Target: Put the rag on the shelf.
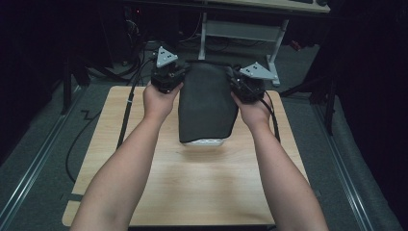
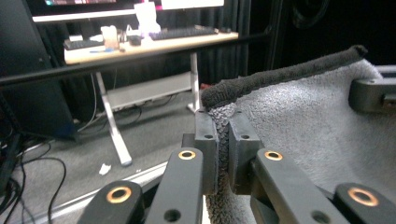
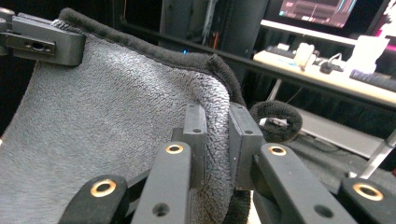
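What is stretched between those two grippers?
A dark grey towel hangs between the left gripper and right gripper, each clamped on a top corner; the high view shows it.

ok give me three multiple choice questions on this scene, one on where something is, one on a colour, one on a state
1. Where is the towel?
A. hanging over the wooden table, held up at two top corners
B. folded flat on the floor
C. draped over the far desk

2. What colour is the towel?
A. red
B. dark grey
C. yellow

3. How do the left gripper and right gripper stand?
A. both open, off the towel
B. one shut, one open
C. both shut on the towel

Answers: 1 A, the high view shows it hanging between the grippers above the tabletop. 2 B, grey pile shows in both gripper views. 3 C, cloth is pinched between each pair of jaws.
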The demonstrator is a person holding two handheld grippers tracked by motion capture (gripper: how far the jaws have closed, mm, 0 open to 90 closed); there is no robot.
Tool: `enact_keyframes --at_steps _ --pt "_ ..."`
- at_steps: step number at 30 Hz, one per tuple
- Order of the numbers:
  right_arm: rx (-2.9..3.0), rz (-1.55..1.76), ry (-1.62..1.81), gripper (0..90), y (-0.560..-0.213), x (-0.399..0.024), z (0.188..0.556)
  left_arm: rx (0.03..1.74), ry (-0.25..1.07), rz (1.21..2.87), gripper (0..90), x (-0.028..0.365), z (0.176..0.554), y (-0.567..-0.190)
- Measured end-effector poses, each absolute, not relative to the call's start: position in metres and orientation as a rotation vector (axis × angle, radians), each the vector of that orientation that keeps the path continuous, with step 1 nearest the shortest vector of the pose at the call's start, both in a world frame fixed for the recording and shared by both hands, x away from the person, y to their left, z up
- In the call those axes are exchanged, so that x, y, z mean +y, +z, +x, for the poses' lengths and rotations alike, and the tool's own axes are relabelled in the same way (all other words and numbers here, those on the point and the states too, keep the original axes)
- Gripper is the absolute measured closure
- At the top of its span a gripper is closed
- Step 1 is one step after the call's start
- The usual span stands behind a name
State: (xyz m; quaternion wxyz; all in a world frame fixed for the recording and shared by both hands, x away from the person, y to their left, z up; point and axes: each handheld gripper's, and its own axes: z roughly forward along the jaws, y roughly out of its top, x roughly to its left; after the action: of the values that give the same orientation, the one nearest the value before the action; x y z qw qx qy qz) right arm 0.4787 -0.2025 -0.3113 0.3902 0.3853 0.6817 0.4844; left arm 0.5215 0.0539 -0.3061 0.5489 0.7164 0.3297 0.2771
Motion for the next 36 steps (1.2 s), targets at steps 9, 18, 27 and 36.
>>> enact_keyframes --at_steps 9,18,27,36 --pt "1.843 0.966 1.161 80.4 -0.338 -0.203 0.494 0.846 0.533 1.761 84.0 0.060 0.538 -0.348" --pt "1.913 1.001 1.147 80.1 -0.365 -0.209 0.499 0.854 0.480 1.789 85.3 0.062 0.538 -0.378" --pt "1.961 1.065 1.218 79.4 -0.380 -0.218 0.503 0.887 0.415 1.790 85.3 0.064 0.538 -0.400" --pt "2.006 1.121 1.253 79.4 -0.395 -0.225 0.503 0.908 0.377 1.794 85.4 0.064 0.536 -0.410"
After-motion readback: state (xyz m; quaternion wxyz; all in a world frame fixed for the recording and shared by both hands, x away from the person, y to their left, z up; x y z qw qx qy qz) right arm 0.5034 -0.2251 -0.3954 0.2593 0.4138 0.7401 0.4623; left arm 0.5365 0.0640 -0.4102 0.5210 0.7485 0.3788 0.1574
